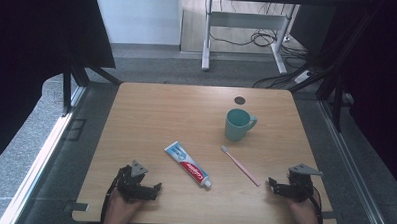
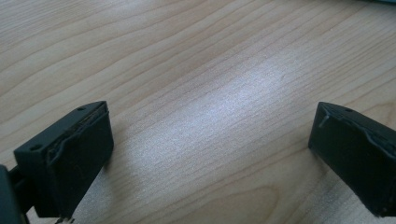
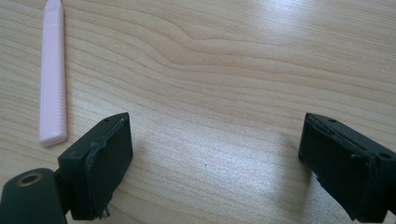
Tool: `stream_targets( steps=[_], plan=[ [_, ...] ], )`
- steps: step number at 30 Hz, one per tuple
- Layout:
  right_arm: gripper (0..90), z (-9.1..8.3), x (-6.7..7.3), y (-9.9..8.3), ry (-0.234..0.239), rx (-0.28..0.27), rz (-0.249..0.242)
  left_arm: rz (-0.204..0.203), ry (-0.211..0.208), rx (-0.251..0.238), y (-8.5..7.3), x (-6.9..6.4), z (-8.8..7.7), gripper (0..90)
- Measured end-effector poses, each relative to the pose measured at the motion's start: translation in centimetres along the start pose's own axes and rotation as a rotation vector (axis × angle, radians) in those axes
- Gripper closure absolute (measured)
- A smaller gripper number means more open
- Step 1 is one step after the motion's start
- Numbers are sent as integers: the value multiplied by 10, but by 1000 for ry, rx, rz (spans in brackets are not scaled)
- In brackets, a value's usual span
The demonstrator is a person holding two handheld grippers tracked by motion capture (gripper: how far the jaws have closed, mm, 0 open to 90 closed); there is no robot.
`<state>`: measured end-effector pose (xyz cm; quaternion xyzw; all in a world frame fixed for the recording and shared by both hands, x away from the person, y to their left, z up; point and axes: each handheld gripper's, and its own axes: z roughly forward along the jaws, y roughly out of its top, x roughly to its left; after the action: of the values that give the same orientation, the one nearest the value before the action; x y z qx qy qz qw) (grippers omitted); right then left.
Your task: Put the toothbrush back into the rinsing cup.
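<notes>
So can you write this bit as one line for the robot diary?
left gripper: open, empty | right gripper: open, empty, near toothbrush handle | toothpaste: flat on table | cup: upright

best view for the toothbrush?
High view: the whole toothbrush shows, bristle head to handle end, lying diagonally between the toothpaste tube and the right hand-held gripper. The right gripper view catches its pink ribbed handle end.
</notes>
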<state>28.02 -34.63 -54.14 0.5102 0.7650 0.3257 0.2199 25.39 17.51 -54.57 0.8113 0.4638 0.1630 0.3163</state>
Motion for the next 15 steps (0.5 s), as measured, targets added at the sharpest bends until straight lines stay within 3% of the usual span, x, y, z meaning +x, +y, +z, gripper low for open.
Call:
stream_targets(
  steps=[15],
  plan=[
    [90, 0, 0, 0, 1, 0, -2, -3, 4, -1, 0, 0, 0, 0]
  ],
)
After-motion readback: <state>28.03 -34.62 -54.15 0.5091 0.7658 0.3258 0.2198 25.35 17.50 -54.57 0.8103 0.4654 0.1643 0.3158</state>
